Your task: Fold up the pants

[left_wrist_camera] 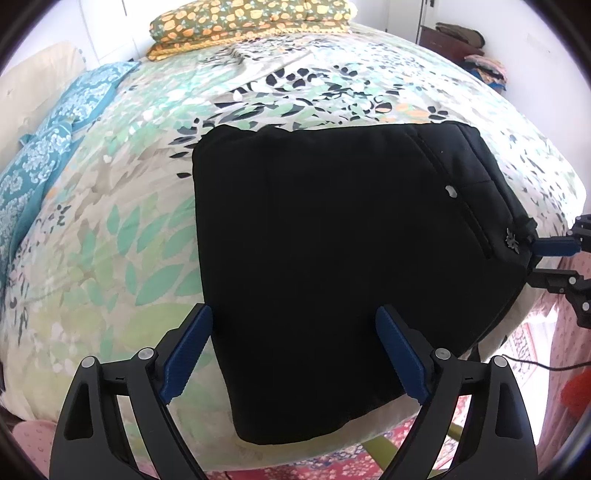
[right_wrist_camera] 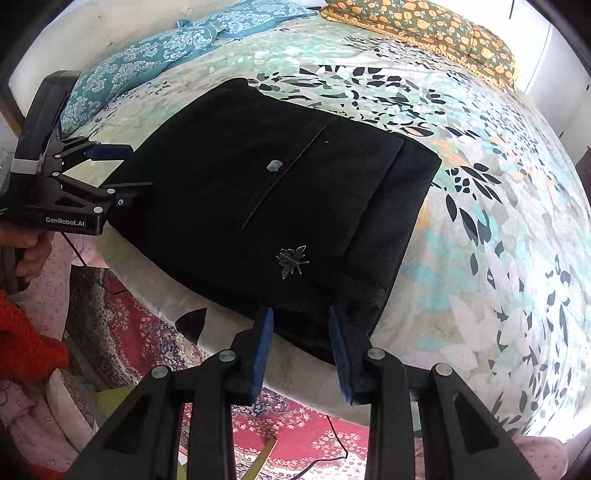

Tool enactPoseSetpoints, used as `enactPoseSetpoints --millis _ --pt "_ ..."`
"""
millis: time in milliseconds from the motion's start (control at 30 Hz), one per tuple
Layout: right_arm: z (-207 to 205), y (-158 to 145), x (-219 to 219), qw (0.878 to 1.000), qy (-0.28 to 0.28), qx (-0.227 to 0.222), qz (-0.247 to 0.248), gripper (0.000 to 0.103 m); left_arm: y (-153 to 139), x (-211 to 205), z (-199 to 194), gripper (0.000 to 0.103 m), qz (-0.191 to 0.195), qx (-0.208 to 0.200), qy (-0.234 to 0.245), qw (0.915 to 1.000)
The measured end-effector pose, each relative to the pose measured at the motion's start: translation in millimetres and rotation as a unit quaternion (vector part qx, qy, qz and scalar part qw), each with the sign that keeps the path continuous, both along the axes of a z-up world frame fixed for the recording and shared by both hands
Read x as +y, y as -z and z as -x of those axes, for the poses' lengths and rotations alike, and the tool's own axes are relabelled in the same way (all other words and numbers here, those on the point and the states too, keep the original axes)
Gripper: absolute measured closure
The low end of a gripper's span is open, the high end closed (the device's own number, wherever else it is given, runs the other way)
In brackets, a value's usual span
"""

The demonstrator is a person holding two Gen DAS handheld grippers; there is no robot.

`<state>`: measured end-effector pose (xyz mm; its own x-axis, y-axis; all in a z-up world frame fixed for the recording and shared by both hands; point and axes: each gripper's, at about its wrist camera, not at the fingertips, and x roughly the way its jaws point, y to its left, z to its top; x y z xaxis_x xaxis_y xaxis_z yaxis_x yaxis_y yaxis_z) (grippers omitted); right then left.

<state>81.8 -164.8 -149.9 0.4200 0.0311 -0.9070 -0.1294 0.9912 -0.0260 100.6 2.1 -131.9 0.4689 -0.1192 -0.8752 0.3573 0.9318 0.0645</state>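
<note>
Lying folded at the near edge of the bed [left_wrist_camera: 110,229]: black pants [left_wrist_camera: 332,258], reduced to a compact rectangular block, waistband side toward the right gripper, a slit pocket with a pale button [right_wrist_camera: 274,165] and a small leaf emblem [right_wrist_camera: 292,260] facing up. The near edge sits right at the mattress border, likely so both tools can reach it from the standing side.

Left gripper [left_wrist_camera: 293,354]: jaws spread wide, blue pads straddling the near left part of the block. In its own view nothing is pinched; the cloth lies between and beyond the pads. From the right wrist view its fingers meet the left edge of the pants, one above and one below, though whether they touch cannot be told. Judged purpose: positioned to take or steady that edge.

Right gripper [right_wrist_camera: 301,347]: jaws parted, moderately, over the near right corner of the block. Pads flank the cloth edge without closing on it. Judged purpose: matching the left tool for a symmetrical hold or a final smoothing.

Beyond the grippers: floral bedspread, a teal pillow [right_wrist_camera: 155,55] far left, an orange-flowered folded quilt [left_wrist_camera: 251,18] at the far end. Below the grippers: a red patterned rug [right_wrist_camera: 295,424] and a trailing cable.

Task status, judged: fold largely complete; only tidying or one further fold appears outstanding.
</note>
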Motion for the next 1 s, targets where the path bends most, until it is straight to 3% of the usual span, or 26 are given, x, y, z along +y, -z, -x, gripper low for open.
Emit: enactPoseSetpoints --millis 300,500,600,667,733,833,900,1000 --pt "0.2 0.9 5.7 1.000 -0.004 0.000 0.008 0.066 1.0 -0.6 0.9 0.010 -0.004 0.000 0.001 1.0000" --pt "2.5 0.9 11.9 1.000 -0.023 0.002 0.008 0.050 2.8 8.9 -0.7 0.008 0.019 0.018 -0.012 0.9996" --pt "6.2 -5.3 5.5 0.999 -0.021 -0.001 -0.027 0.049 -0.1 17.1 -0.9 0.008 0.037 0.024 -0.023 0.9988" --pt "9.6 -14.0 -9.2 0.996 -0.002 -0.011 -0.085 0.049 -7.1 25.2 -1.6 0.008 0.050 0.015 -0.034 0.9981" --pt "14.2 -25.0 -34.4 0.987 0.038 -0.036 -0.149 0.049 -14.9 37.0 -4.7 0.008 0.073 0.004 -0.050 0.9961" --pt "18.5 -29.6 -80.4 0.963 0.111 -0.060 -0.238 0.049 -19.3 63.6 -14.2 0.008 0.120 0.010 -0.091 0.9885" --pt "17.6 -21.8 -109.0 0.944 0.153 -0.060 -0.287 0.049 -13.8 81.0 -23.5 0.008 0.148 0.029 -0.118 0.9816" --pt "2.4 4.3 -141.3 0.915 0.183 -0.025 -0.358 0.044 -0.1 97.6 -41.5 0.008 0.194 0.069 -0.127 0.9704"
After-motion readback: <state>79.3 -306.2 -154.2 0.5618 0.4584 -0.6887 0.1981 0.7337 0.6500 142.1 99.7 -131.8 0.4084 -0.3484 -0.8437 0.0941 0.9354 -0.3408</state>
